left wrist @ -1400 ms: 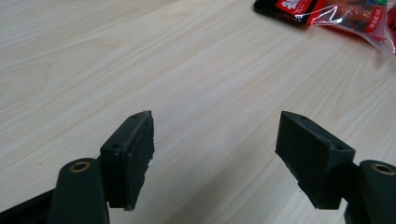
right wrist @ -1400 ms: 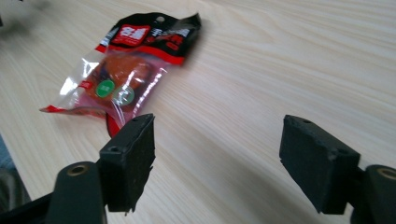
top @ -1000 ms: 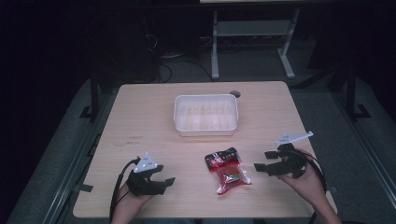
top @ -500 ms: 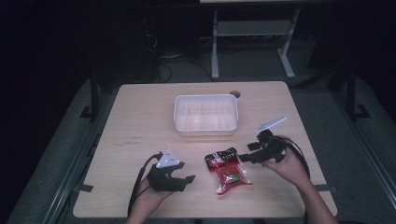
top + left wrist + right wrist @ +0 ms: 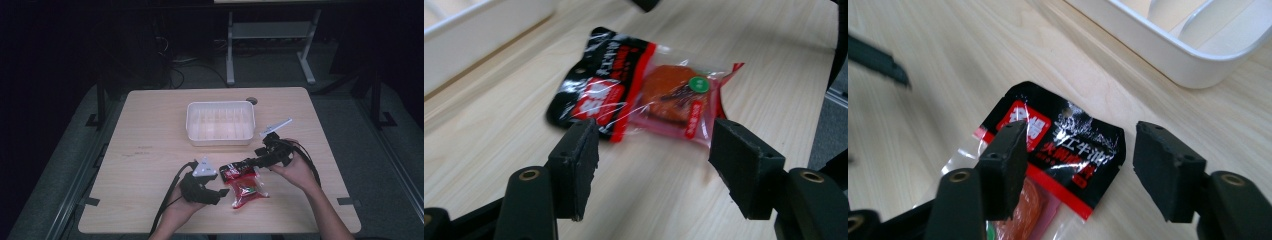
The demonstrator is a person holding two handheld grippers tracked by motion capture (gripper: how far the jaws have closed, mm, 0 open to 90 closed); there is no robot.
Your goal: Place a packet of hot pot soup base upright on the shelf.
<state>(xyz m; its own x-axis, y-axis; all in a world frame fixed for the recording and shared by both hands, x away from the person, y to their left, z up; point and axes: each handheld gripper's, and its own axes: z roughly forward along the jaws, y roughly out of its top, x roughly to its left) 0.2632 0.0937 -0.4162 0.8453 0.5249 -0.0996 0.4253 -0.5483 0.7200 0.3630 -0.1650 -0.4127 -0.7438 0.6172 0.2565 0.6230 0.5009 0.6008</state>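
A clear snack packet (image 5: 246,184) with a black and red header and an orange-red piece inside lies flat on the wooden table (image 5: 150,150), near its front edge. My left gripper (image 5: 220,194) sits just left of the packet, jaws open and pointing at it. In the left gripper view the packet (image 5: 644,95) lies a short way beyond the open left gripper (image 5: 654,165). My right gripper (image 5: 238,164) reaches in from the right over the packet's black header (image 5: 1063,145). Its jaws have just been closing, but the right gripper (image 5: 1078,165) is still open, the pads clear of the header.
A white plastic tray (image 5: 220,141) with ribbed compartments stands behind the packet at mid-table, its wall showing in both gripper views (image 5: 474,35) (image 5: 1168,45). A small dark disc (image 5: 251,101) lies near the far edge. Bare wood stretches to the left.
Both hands have closed in on the packet, the left gripper sliding right and the right gripper sliding left until its jaws hang over the header. The right jaws have narrowed.
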